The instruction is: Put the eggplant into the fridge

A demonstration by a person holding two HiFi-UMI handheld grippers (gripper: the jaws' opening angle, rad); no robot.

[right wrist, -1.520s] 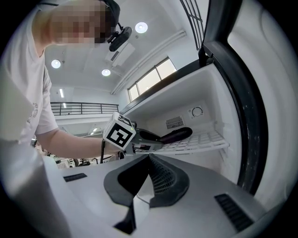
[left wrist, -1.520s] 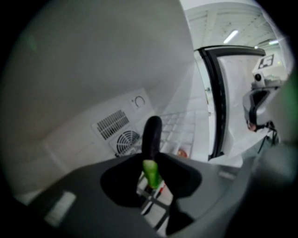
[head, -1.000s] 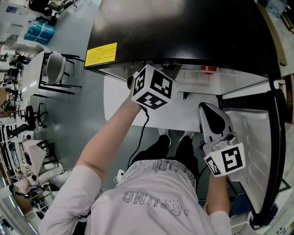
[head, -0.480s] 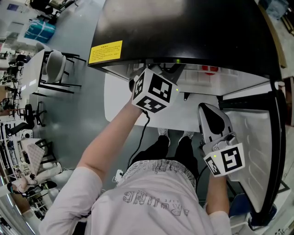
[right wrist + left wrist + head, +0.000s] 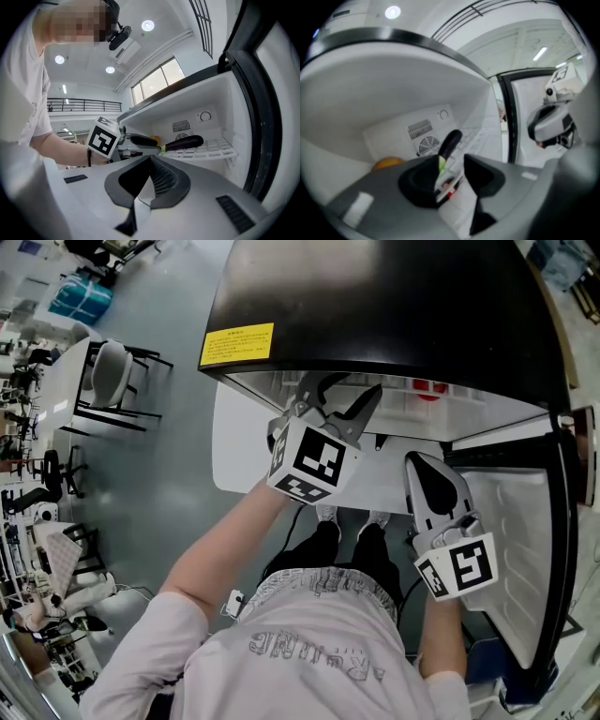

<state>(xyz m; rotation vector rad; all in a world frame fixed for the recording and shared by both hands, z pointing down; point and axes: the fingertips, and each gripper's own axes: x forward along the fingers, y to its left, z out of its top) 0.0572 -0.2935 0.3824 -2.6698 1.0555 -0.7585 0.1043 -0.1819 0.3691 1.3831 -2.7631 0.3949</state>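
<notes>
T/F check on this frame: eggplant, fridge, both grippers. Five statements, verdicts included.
1. The eggplant lies on the wire shelf inside the fridge. True.
2. The left gripper is clamped on the eggplant. False: its jaws stand apart, having just been opening, and the eggplant lies beyond them, unpressed.
3. The fridge door is closed. False: it stands swung open at the right.
4. The right gripper holds nothing. True: its jaws meet with nothing between them.
5. A yellow label sits on the fridge's black top. True.
</notes>
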